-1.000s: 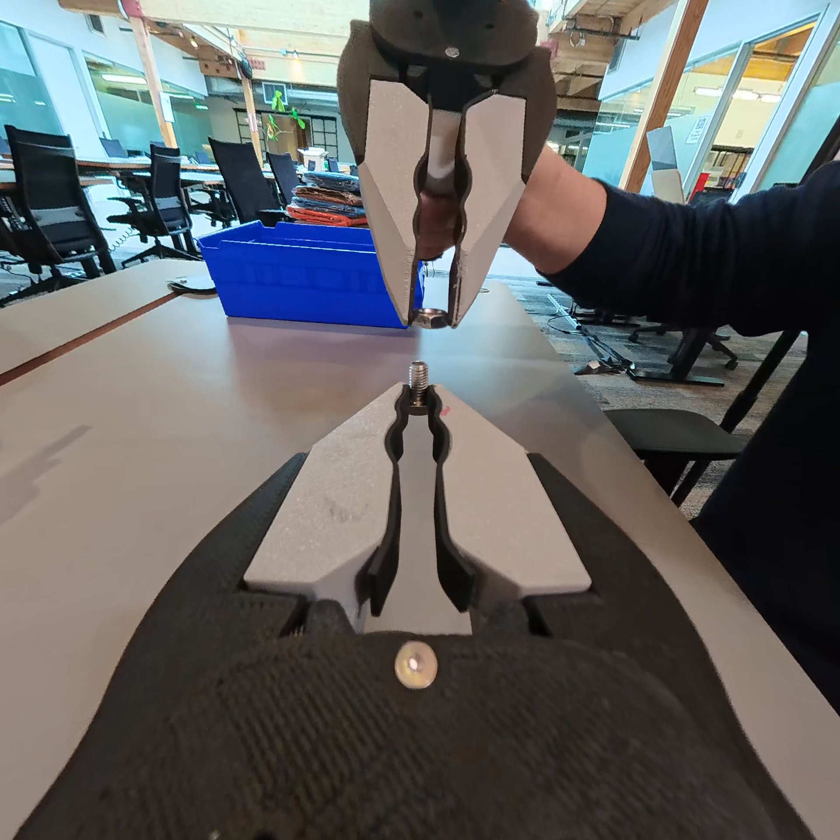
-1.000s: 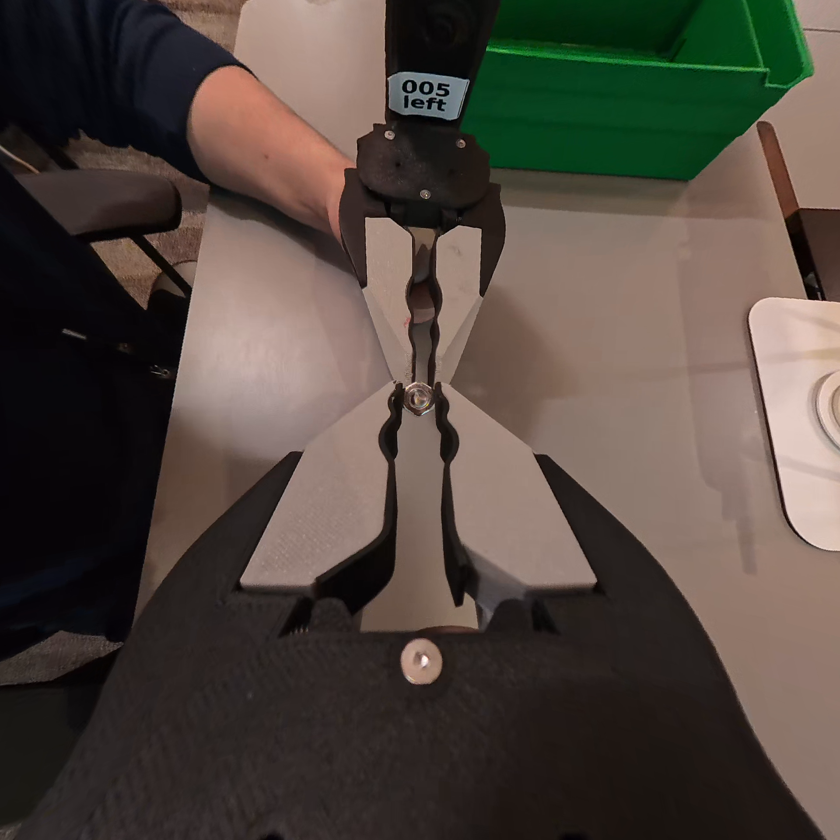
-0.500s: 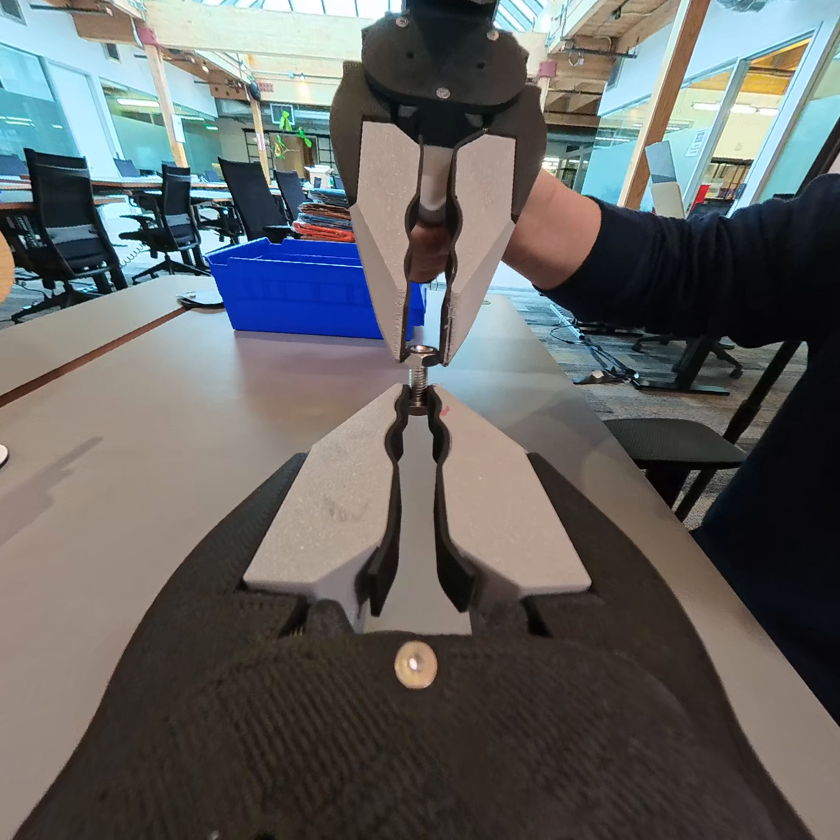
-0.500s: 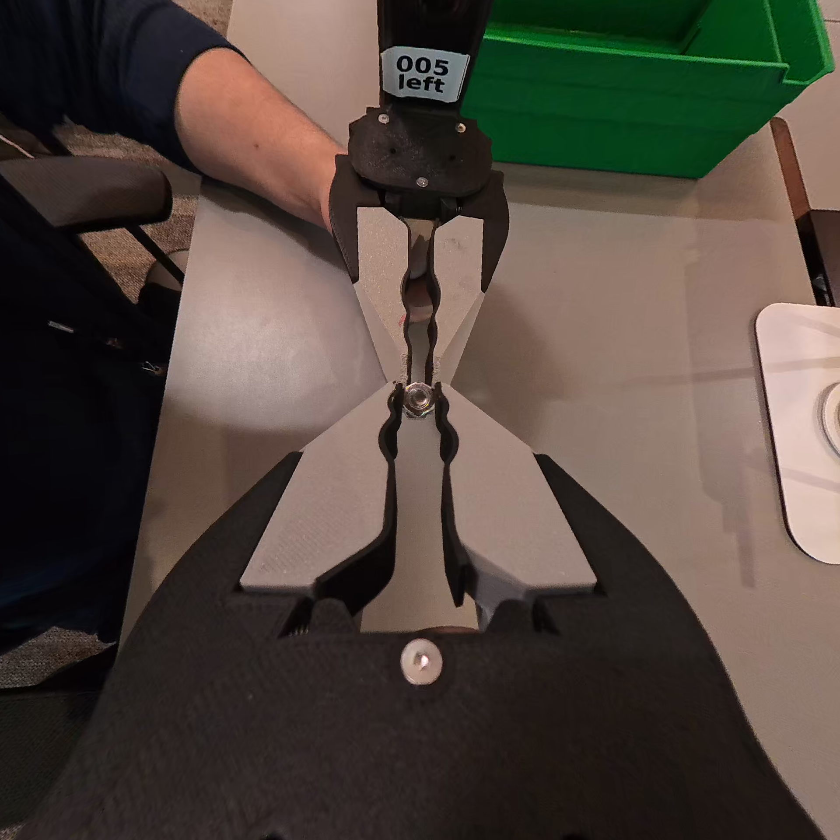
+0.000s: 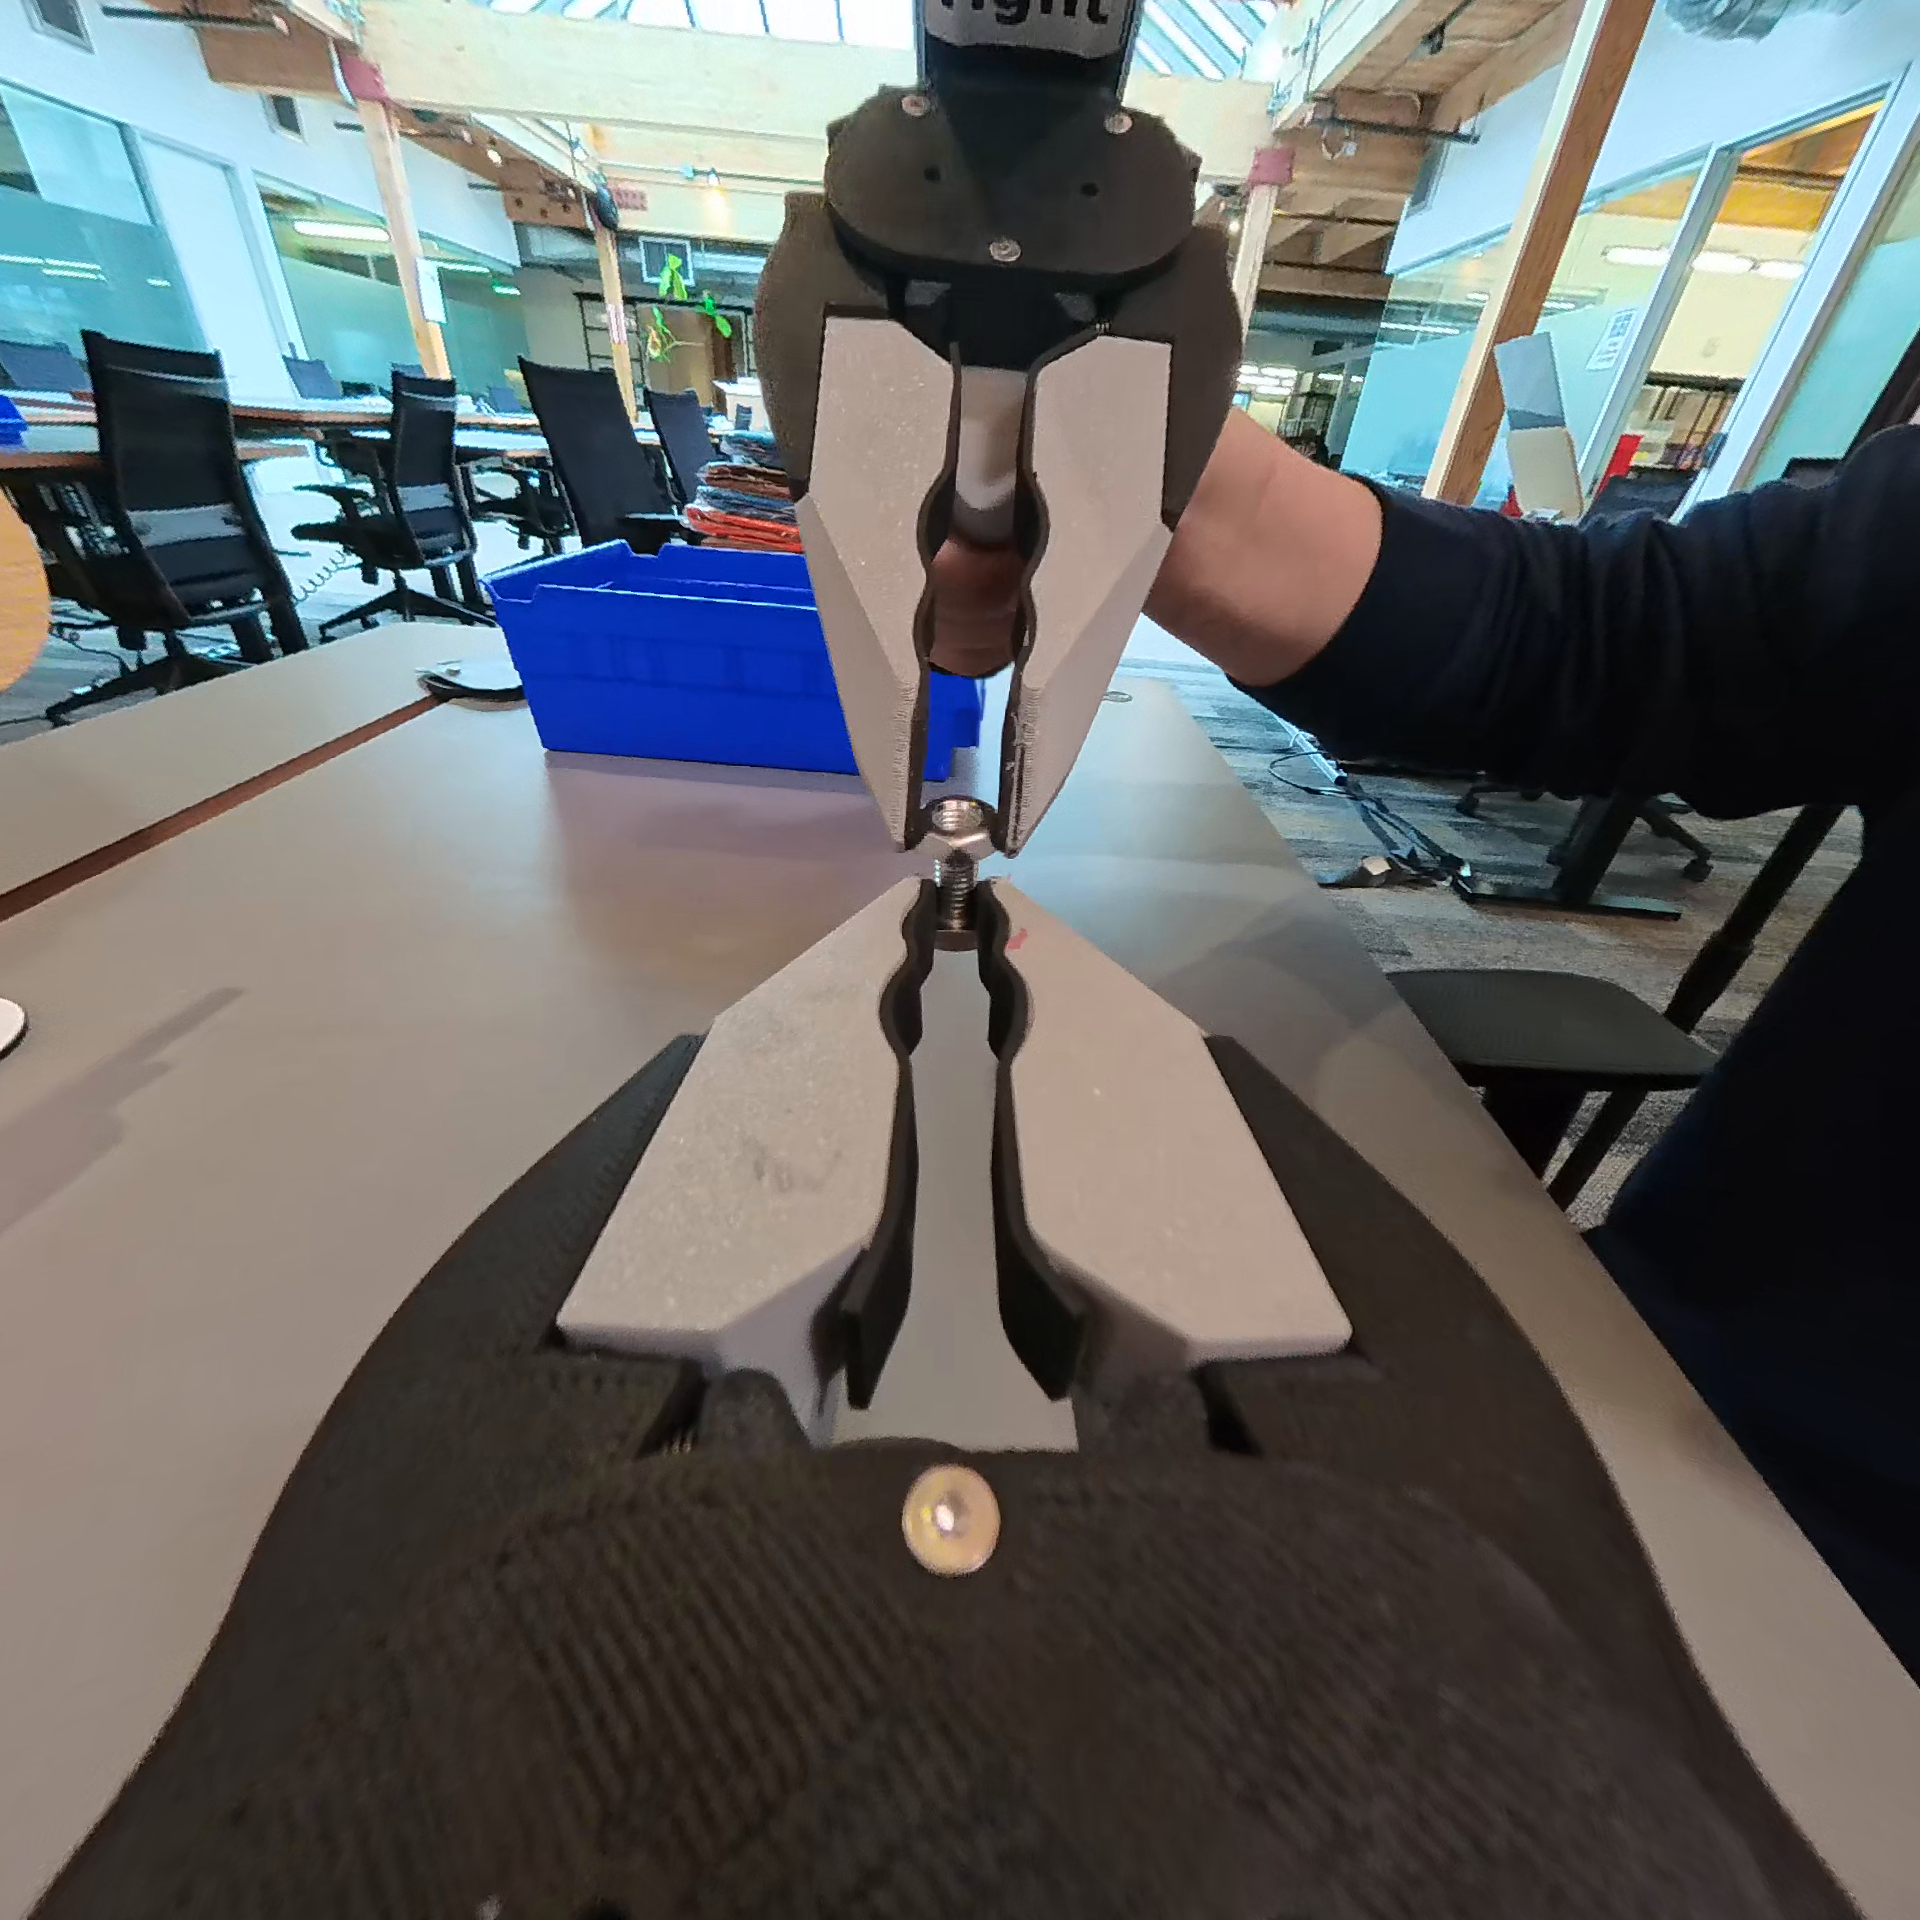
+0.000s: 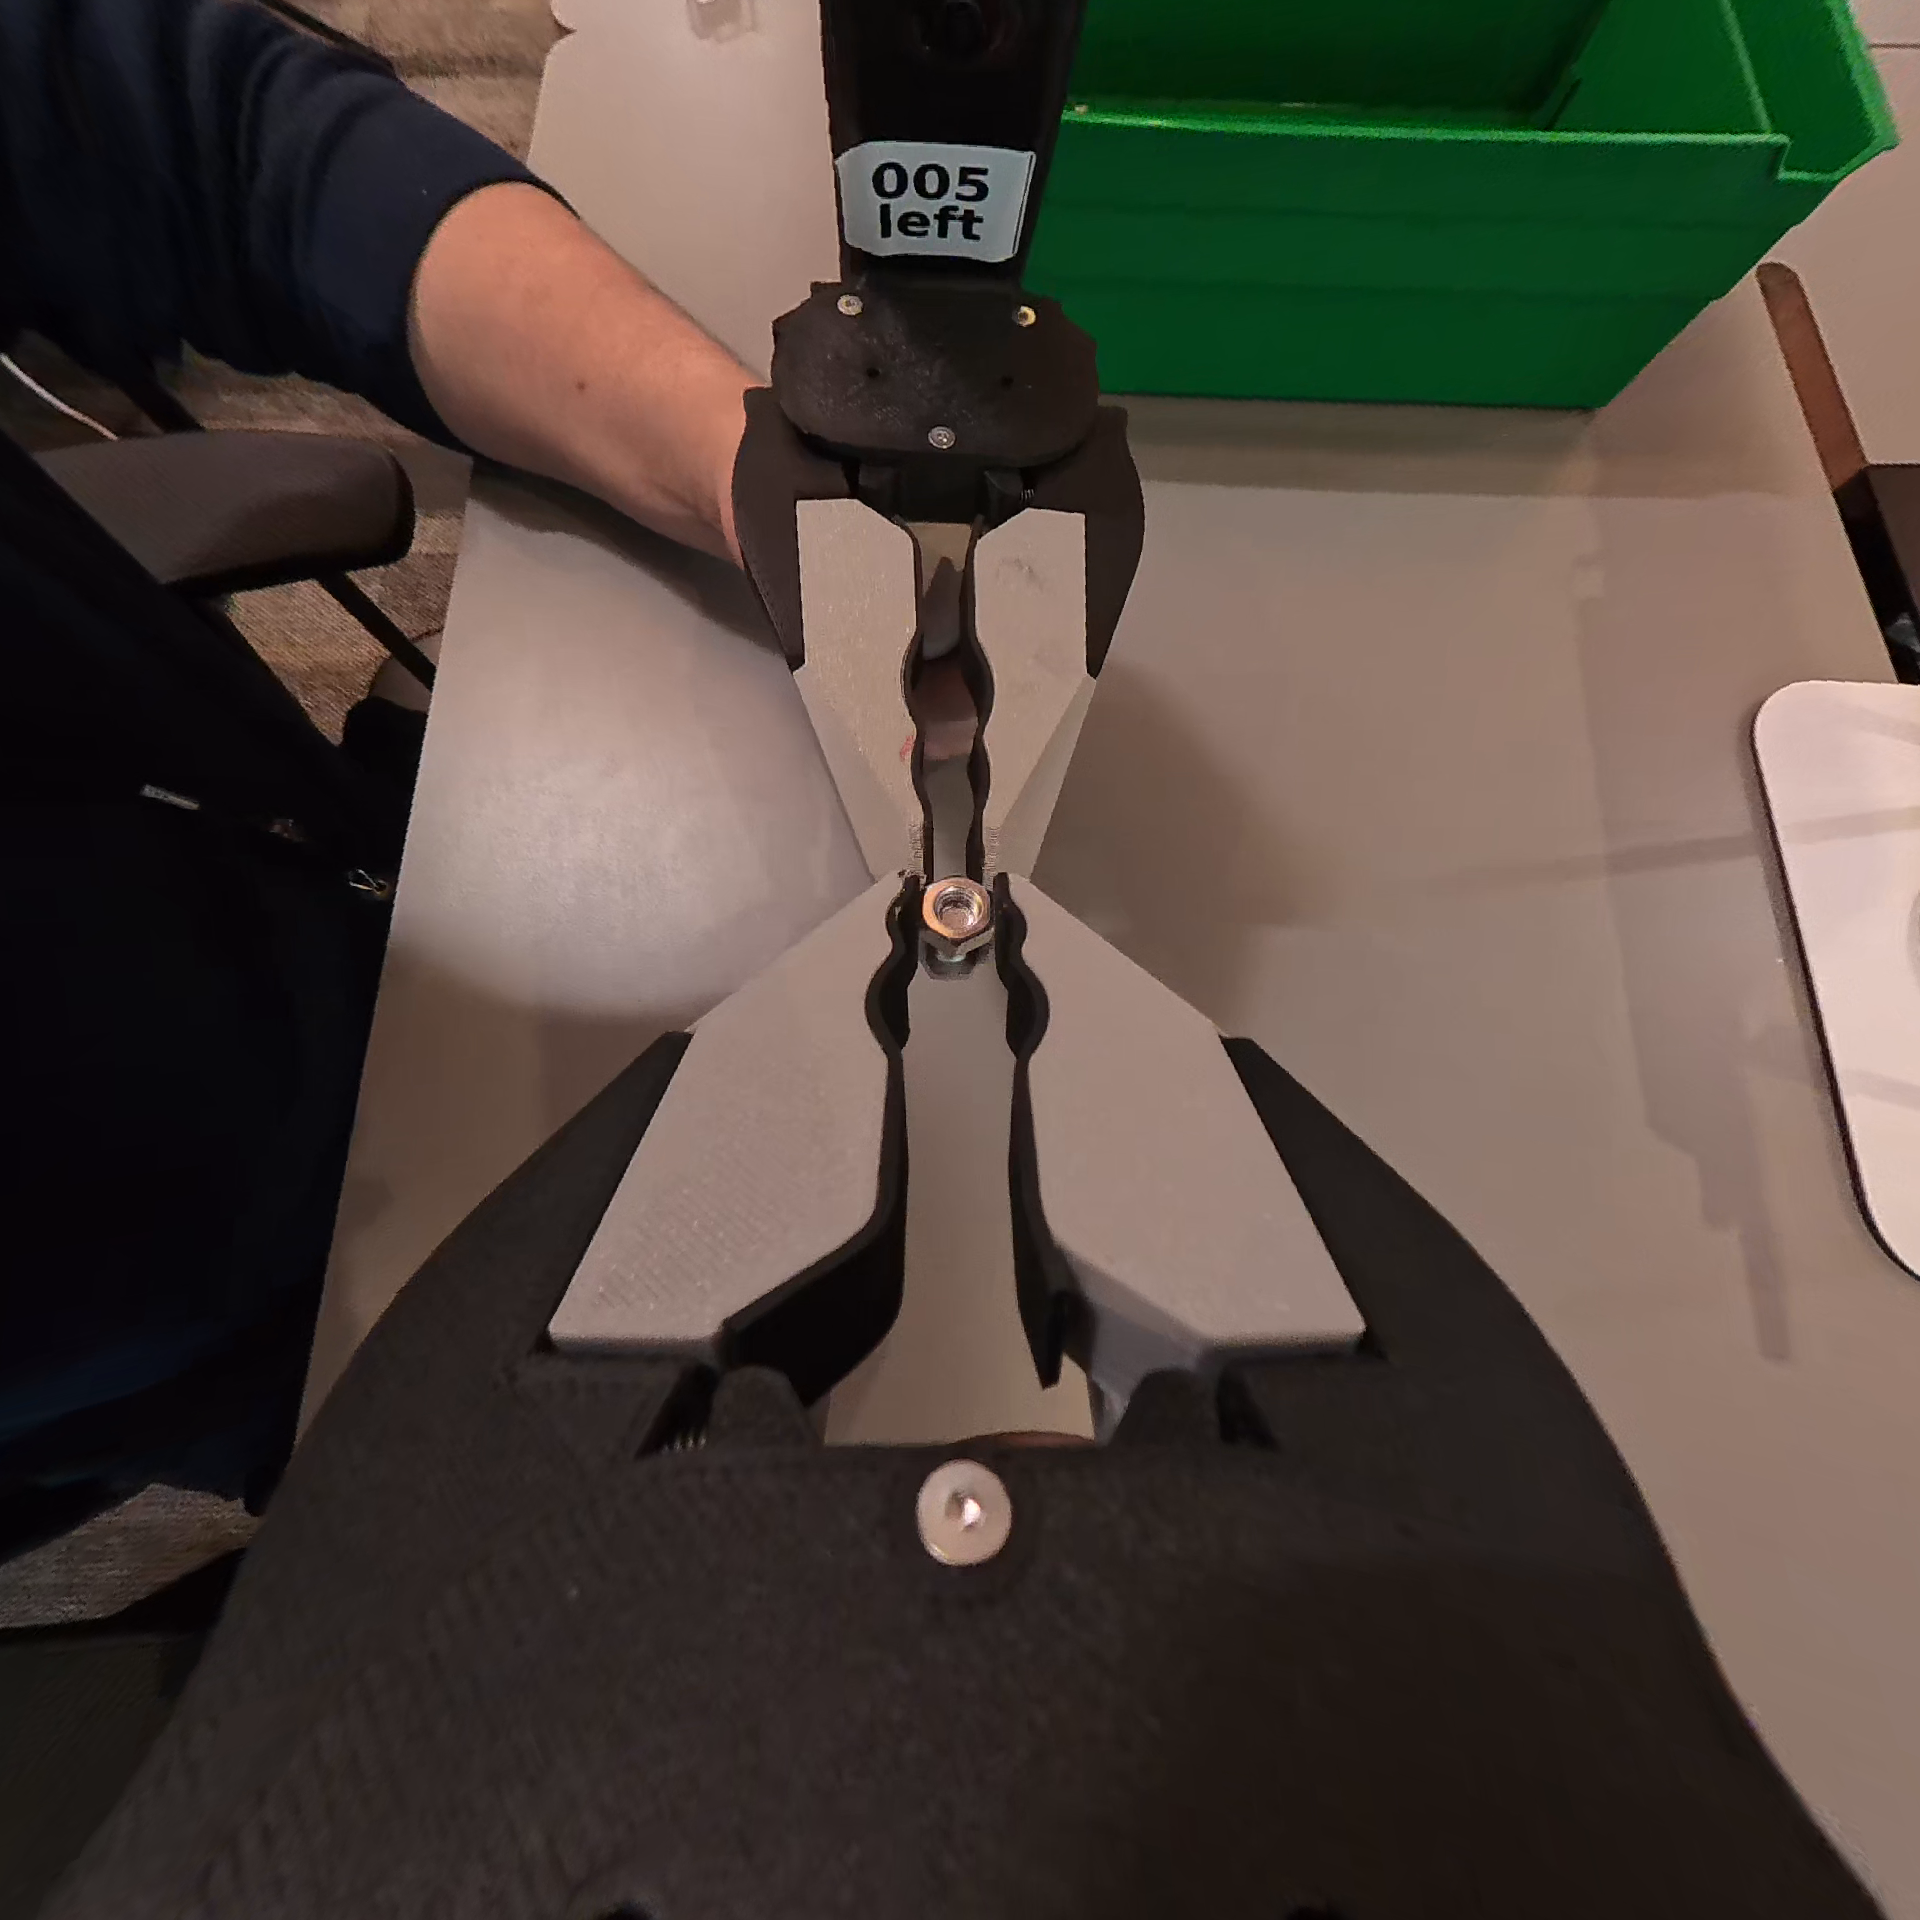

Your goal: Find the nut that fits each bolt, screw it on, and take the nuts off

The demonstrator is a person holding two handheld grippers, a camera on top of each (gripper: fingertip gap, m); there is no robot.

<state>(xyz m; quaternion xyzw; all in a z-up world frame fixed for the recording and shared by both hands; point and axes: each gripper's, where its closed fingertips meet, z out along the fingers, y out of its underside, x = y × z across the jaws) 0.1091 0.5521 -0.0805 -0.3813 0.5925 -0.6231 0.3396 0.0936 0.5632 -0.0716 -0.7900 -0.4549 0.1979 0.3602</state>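
My left gripper [image 5: 954,906] is shut on a small silver bolt [image 5: 951,891] and holds it upright above the grey table [image 5: 416,987], threaded end up. My right gripper [image 6: 958,920] is shut on a silver hex nut [image 6: 958,916]. In the left wrist view the right gripper [image 5: 958,836] comes down from above, and the nut [image 5: 958,826] sits on the top of the bolt's thread. In the right wrist view the left gripper [image 6: 951,868] points in from the far side, and a bit of the bolt [image 6: 948,966] shows under the nut.
A blue bin [image 5: 675,665] stands on the table behind the grippers. A green bin [image 6: 1403,208] stands at the far end in the right wrist view, and a white pad [image 6: 1849,935] lies at the right edge. The person's arms [image 5: 1455,582] reach in; chairs stand beyond the table. Both grippers' tips are close together, under 4 cm apart.
My right gripper has come down with the nut from a little above the bolt until the nut sits on the bolt's tip. My left gripper has kept the bolt still.
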